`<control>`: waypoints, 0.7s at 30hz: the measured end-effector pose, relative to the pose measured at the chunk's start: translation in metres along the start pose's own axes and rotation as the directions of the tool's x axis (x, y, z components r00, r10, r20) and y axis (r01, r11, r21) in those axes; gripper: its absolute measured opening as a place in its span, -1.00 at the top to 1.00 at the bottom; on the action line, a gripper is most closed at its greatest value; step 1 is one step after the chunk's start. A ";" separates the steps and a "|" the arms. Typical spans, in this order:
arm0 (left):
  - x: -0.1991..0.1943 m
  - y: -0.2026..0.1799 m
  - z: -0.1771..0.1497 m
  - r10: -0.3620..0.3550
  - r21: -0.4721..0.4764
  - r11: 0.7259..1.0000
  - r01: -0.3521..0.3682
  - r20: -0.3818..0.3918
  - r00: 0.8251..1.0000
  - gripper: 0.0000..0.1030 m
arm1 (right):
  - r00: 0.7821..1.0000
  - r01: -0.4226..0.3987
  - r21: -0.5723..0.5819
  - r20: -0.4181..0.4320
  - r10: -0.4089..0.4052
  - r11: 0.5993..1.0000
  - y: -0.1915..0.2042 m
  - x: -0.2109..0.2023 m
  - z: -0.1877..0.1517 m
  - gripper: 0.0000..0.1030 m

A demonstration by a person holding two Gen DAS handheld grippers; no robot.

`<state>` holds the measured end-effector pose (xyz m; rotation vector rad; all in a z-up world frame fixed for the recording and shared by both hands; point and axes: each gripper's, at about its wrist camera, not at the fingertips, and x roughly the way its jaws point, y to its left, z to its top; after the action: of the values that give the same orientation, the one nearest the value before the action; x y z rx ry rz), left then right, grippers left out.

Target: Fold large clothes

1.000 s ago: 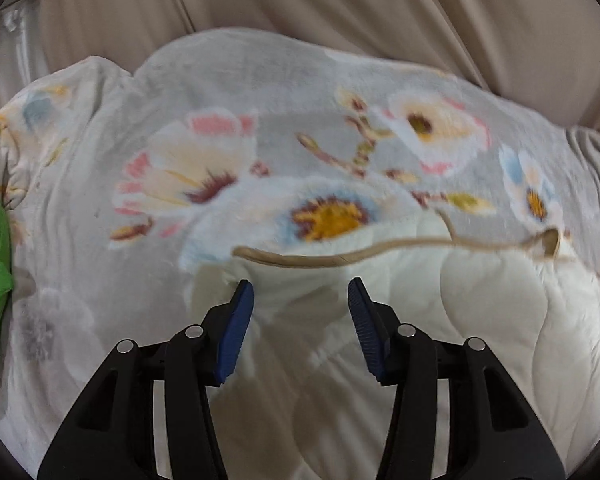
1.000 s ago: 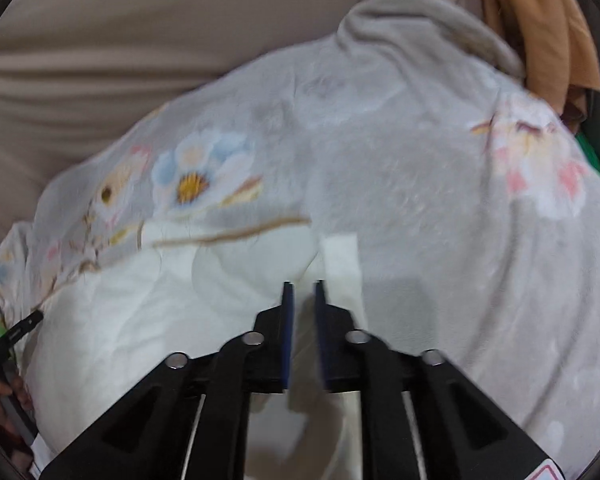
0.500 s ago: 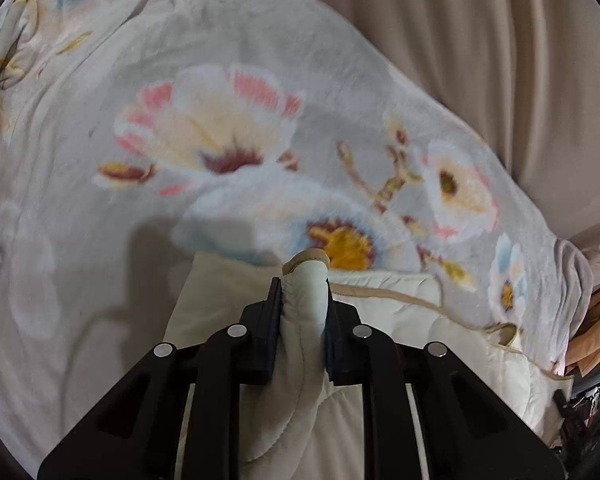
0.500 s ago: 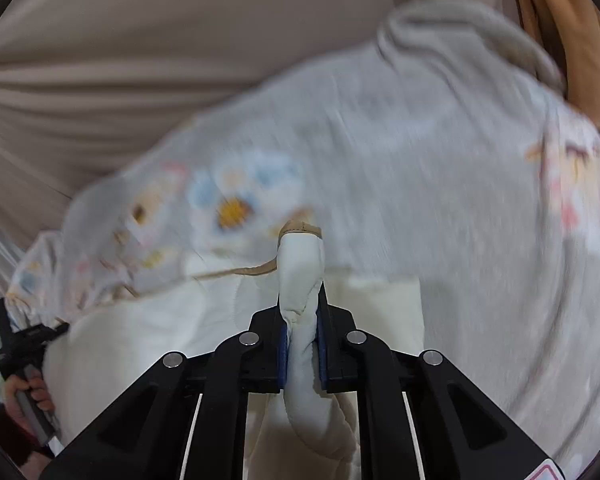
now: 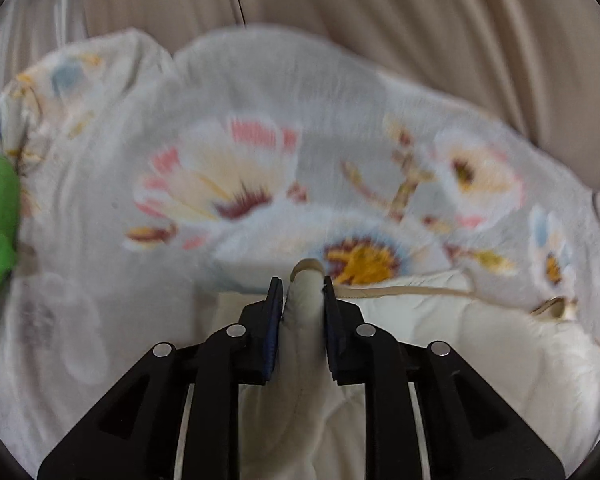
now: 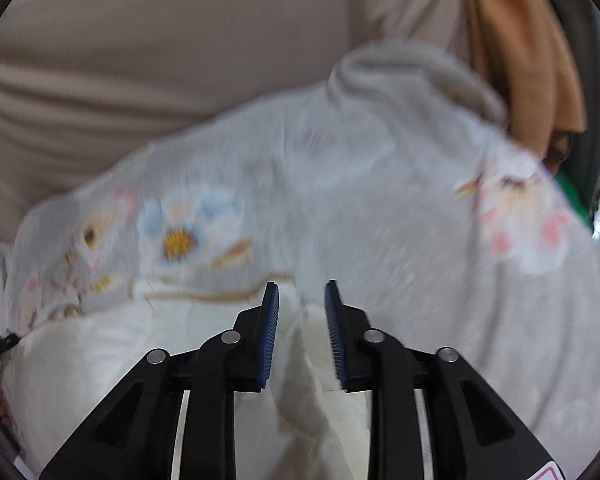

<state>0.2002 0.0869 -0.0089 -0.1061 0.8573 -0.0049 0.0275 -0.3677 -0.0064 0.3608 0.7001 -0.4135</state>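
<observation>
Your left gripper (image 5: 300,280) pinches the quilt's (image 5: 260,128) cream hem, its jaws just easing; the right gripper (image 6: 302,286) has just been opening, fabric loose between. Quilt's bulky, soft (sags); regrip the trimmed edge.

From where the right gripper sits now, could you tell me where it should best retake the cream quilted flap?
Grip the cream quilted flap at its tan-trimmed edge, coming straight in from the near side. That edge stands raised and thin, and the right gripper, jaws just opened, already straddles it.
</observation>
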 end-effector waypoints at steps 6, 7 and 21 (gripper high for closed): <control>-0.069 -0.043 -0.031 -0.182 0.086 0.980 0.180 0.022 0.983 0.51 | 0.936 -0.346 -0.203 -0.144 0.321 0.916 0.101 -0.053 -0.050 0.60; -0.070 -0.055 -0.045 -0.213 0.112 0.970 0.214 -0.019 0.977 0.51 | 0.907 -0.412 -0.230 -0.197 0.372 0.882 0.122 -0.056 -0.068 0.61; -0.059 0.008 -0.126 -0.026 0.199 0.979 0.052 -0.133 0.991 0.47 | 0.940 -0.187 -0.157 -0.315 0.131 0.970 0.013 -0.041 -0.128 1.00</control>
<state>0.0662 0.0865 -0.0471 0.0694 0.9799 -0.1368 -0.0641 -0.2891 -0.0672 0.3046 0.9934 -0.1359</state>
